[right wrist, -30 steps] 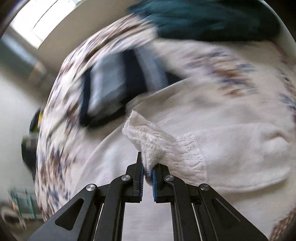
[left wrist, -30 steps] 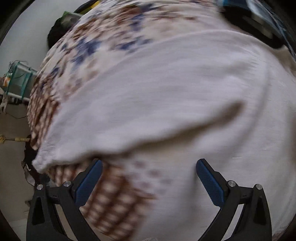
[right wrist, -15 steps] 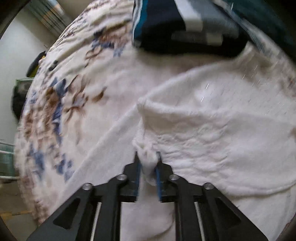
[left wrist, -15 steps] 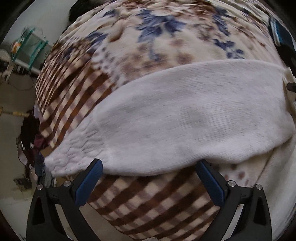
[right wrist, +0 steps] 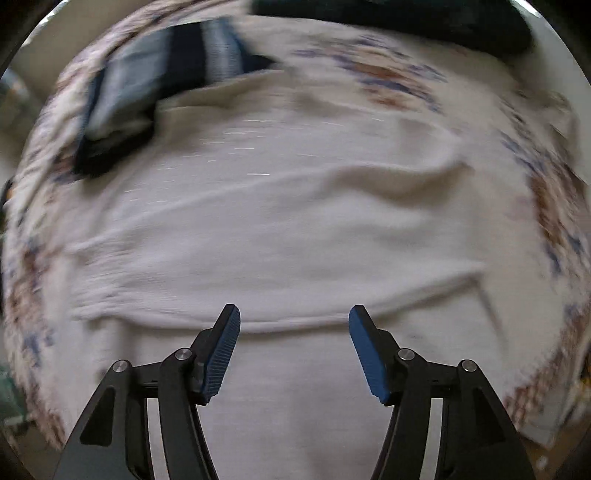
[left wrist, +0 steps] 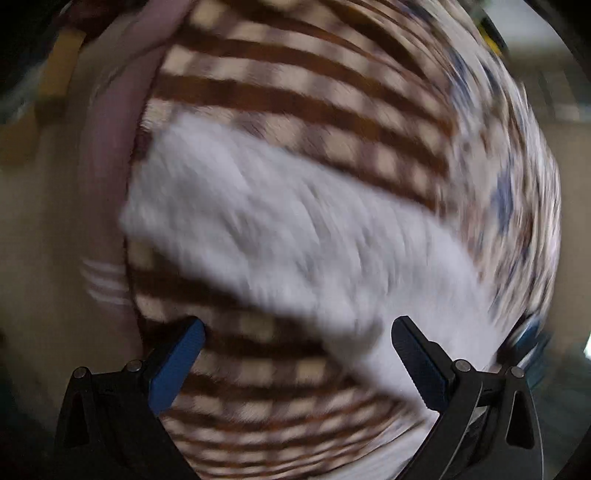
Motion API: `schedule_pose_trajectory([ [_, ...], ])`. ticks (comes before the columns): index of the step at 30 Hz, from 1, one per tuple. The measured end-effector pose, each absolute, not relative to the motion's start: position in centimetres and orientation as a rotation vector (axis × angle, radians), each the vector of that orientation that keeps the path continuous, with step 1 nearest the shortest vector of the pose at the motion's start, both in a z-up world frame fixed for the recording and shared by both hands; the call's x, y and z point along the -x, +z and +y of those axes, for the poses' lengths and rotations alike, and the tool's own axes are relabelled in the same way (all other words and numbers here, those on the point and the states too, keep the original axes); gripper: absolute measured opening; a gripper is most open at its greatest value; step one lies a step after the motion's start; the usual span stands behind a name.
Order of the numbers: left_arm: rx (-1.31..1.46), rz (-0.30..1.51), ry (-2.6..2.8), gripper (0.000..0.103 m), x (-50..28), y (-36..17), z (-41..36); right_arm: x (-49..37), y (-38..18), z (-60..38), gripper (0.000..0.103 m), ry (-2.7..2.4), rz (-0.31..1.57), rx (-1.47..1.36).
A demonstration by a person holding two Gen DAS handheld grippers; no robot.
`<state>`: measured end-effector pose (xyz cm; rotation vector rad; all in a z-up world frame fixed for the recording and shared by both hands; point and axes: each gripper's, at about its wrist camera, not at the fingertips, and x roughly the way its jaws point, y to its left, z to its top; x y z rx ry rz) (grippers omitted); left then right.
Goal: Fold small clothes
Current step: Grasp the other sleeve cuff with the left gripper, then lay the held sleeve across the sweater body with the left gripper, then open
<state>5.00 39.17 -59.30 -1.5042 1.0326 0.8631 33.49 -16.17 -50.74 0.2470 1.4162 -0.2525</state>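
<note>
A white knitted garment (right wrist: 295, 229) lies spread on a patterned blanket (right wrist: 399, 81). Its sleeve (left wrist: 288, 236) stretches across the left wrist view, over the brown-checked part of the blanket (left wrist: 303, 96). My left gripper (left wrist: 295, 354) is open and empty just above the sleeve and blanket. My right gripper (right wrist: 294, 343) is open and empty over the garment's body, near a folded edge (right wrist: 295, 325). Both views are motion-blurred.
A folded blue, navy and white striped garment (right wrist: 155, 85) lies on the blanket at the upper left of the right wrist view. A dark teal cloth (right wrist: 406, 18) lies at the far edge. The bed's edge with pinkish fabric (left wrist: 110, 147) is at the left.
My right gripper has opened and let go of the white garment's cuff. The left gripper has swung toward the bed's edge, staying open.
</note>
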Motion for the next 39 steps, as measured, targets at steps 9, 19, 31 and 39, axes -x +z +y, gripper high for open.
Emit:
schedule_pose_trajectory([
  [9, 1.144, 0.994, 0.958, 0.009, -9.8, -55.8, 40.0, -33.4, -49.6, -28.5, 0.041, -0.492, 1.323, -0.387],
  [19, 0.875, 0.99, 0.97, 0.008, -14.1, -52.3, 40.6, -44.6, -57.8, -29.8, 0.02, -0.385, 1.419, -0.261],
  [31, 0.53, 0.886, 0.833, 0.006, -19.3, -42.4, 32.5, -41.2, -54.0, -29.6, 0.063, -0.196, 1.423, -0.364],
  [39, 0.213, 0.893, 0.455, 0.006, -31.1, -37.7, 16.7, -35.2, -56.4, -28.2, 0.077, -0.165, 1.503, -0.488],
])
